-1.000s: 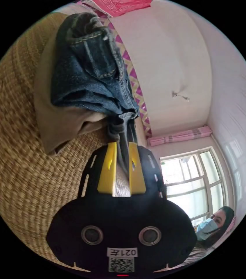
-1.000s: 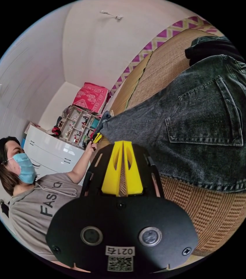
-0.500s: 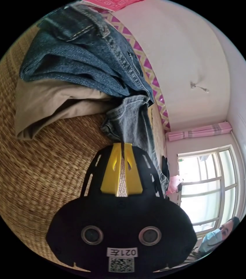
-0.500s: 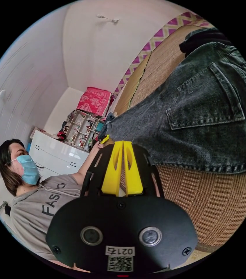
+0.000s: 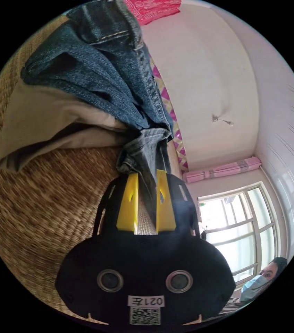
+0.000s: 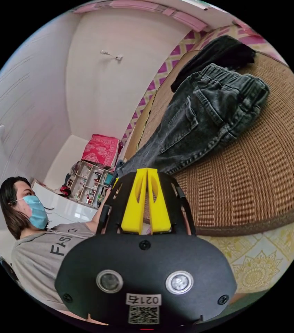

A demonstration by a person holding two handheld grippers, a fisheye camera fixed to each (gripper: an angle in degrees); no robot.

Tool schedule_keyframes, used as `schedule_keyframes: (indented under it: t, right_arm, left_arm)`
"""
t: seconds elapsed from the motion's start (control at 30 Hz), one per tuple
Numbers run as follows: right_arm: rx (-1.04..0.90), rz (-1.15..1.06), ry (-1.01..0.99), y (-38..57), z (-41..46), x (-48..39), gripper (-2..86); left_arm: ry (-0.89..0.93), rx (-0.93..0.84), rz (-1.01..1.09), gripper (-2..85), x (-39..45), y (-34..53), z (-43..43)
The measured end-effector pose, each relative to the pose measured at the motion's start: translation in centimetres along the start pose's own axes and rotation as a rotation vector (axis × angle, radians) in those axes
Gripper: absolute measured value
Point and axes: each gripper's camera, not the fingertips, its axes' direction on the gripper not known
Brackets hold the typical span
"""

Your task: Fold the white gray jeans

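The grey jeans (image 6: 202,118) lie stretched out on a woven mat (image 6: 258,173), waistband far from me and back pocket facing up. My right gripper (image 6: 147,170) hovers off the mat's near edge, shut and empty. In the left gripper view one leg hem of the grey jeans (image 5: 147,149) runs in between the yellow jaws of my left gripper (image 5: 147,173). The jaws stand apart; the denim rests against one jaw and a gap shows beside the other. The left gripper (image 6: 116,180) is also small at the leg end in the right gripper view.
Folded blue jeans (image 5: 94,69) lie on a beige garment (image 5: 49,121) right beside the hem. A black garment (image 6: 216,55) lies beyond the waistband. A person (image 6: 32,222) sits at the mat's side, with a shelf (image 6: 91,177) behind. A patterned floor (image 6: 258,256) borders the mat.
The right gripper has pulled well back from the jeans, which now look smaller. The left jaws, shut half a second ago, now stand apart around the hem.
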Motion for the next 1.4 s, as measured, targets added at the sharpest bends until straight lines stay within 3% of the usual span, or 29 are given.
schedule_keyframes:
  t: [0.23,0.33,0.43,0.5,0.53,0.6,0.7,0.8,0.9,1.0,1.23,1.3,1.4]
  right_arm:
    - [0.025,0.069,-0.012,2.9,-2.1,1.9,-0.6]
    - [0.009,0.061,0.004,3.6,-2.3,2.3,-0.7]
    - [-0.029,0.046,0.018,4.1,-1.9,2.7,-0.6]
    - [-0.051,0.031,0.007,4.3,-1.5,2.8,-0.6]
    - [-0.059,0.019,0.001,4.4,-1.3,2.7,-0.6]
    - [-0.065,0.003,-0.007,4.6,-1.1,2.4,-0.6]
    - [-0.064,-0.019,-0.025,5.1,-1.2,1.8,-0.7]
    - [-0.068,-0.033,-0.036,5.6,-1.7,1.3,-0.7]
    - [-0.075,-0.032,-0.038,6.3,-2.5,1.1,-0.7]
    - [-0.059,-0.033,-0.040,7.1,-4.0,0.9,-0.6]
    - [-0.009,-0.086,0.015,6.9,-6.3,-1.2,-0.4]
    - [0.030,-0.074,0.028,6.4,-6.9,-1.7,-0.1]
    - [0.111,-0.043,0.061,5.7,-8.1,-2.3,2.1]
  left_arm:
    - [0.030,0.029,-0.029,0.0,12.6,1.2,-1.3]
    - [0.078,0.027,0.130,-0.6,24.2,2.5,-3.0]
    - [0.038,0.018,0.365,-0.8,40.8,5.6,-3.4]
    - [-0.087,-0.003,0.659,-0.8,57.5,11.4,-1.1]
    - [-0.126,-0.012,0.741,-0.7,61.5,13.4,-0.1]
    - [-0.315,-0.059,1.043,-0.6,76.8,23.2,6.1]
    - [-0.490,-0.124,1.355,-0.3,89.5,37.2,16.2]
    - [-0.714,-0.273,1.625,-0.3,94.3,51.3,29.0]
    - [-0.998,-0.470,1.811,-0.6,92.4,61.6,39.7]
    - [-1.106,-0.280,1.951,-0.8,95.0,66.9,40.5]
    - [-1.104,-0.190,2.004,-0.7,104.1,71.9,40.4]
    - [-1.071,-0.084,2.014,-0.8,106.9,73.1,39.4]
    - [-1.027,-0.140,2.019,-0.8,109.0,74.3,39.6]
